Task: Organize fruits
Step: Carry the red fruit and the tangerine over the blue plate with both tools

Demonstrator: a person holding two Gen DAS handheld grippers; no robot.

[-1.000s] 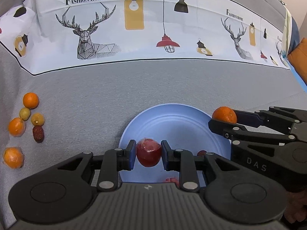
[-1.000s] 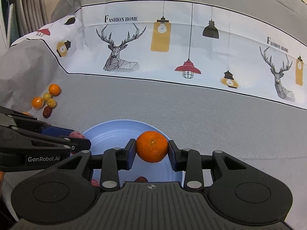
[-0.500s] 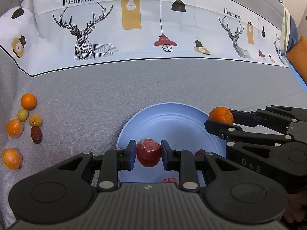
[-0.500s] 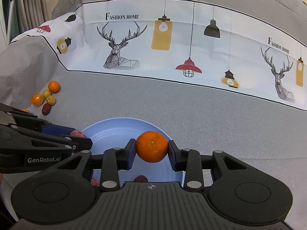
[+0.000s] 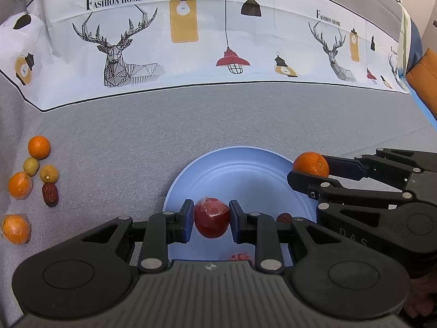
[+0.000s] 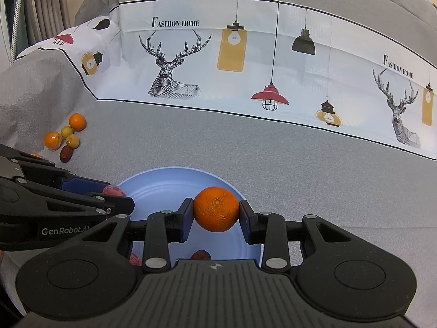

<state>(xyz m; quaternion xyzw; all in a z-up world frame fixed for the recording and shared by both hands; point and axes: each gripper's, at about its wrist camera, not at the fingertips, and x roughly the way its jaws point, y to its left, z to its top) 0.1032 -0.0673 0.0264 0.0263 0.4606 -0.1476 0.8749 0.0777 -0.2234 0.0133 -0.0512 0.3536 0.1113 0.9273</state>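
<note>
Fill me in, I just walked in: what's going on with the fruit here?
A person is sorting fruit with a hand-held gripper in each hand. The left hand-held gripper is shut on a wrapped red fruit over the blue plate; the right hand-held gripper is shut on an orange above the same plate. A few small fruits already lie in the plate; a loose cluster waits on the grey cloth.

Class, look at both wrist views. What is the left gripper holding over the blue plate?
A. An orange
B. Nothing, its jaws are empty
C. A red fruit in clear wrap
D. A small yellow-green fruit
C: in the left wrist view the left gripper has its pads pressed on a wrapped red fruit above the blue plate; the orange sits in the right gripper.
</note>
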